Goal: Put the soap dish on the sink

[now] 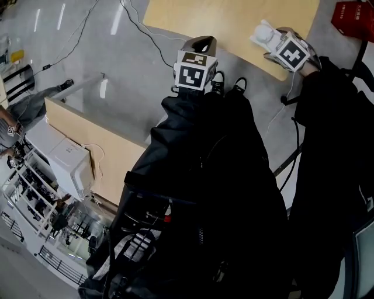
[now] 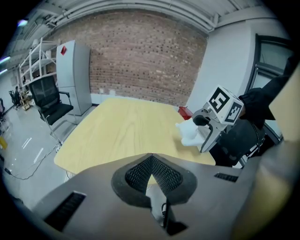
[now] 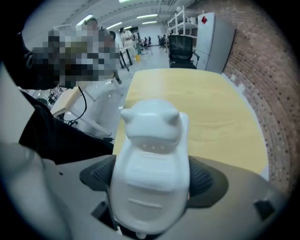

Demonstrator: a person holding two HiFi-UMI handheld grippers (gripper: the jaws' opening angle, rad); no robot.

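Note:
A white soap dish (image 3: 152, 164) with two small ear-like bumps sits between the pads of my right gripper (image 3: 152, 180), which is shut on it. In the head view the soap dish (image 1: 264, 32) pokes out beyond the right gripper (image 1: 274, 44) over the near edge of a light wooden table (image 1: 228, 23). The left gripper view shows the same soap dish (image 2: 189, 132) held at the table's right side. My left gripper (image 2: 151, 177) is shut with nothing in it, just short of the table edge. No sink is in view.
A red box (image 1: 352, 17) lies on the floor past the table's right end. A black office chair (image 2: 50, 102) and a white cabinet (image 2: 74, 75) stand at the far left by a brick wall. Cables (image 1: 140, 26) trail on the grey floor. A wooden counter (image 1: 99, 146) stands at my left.

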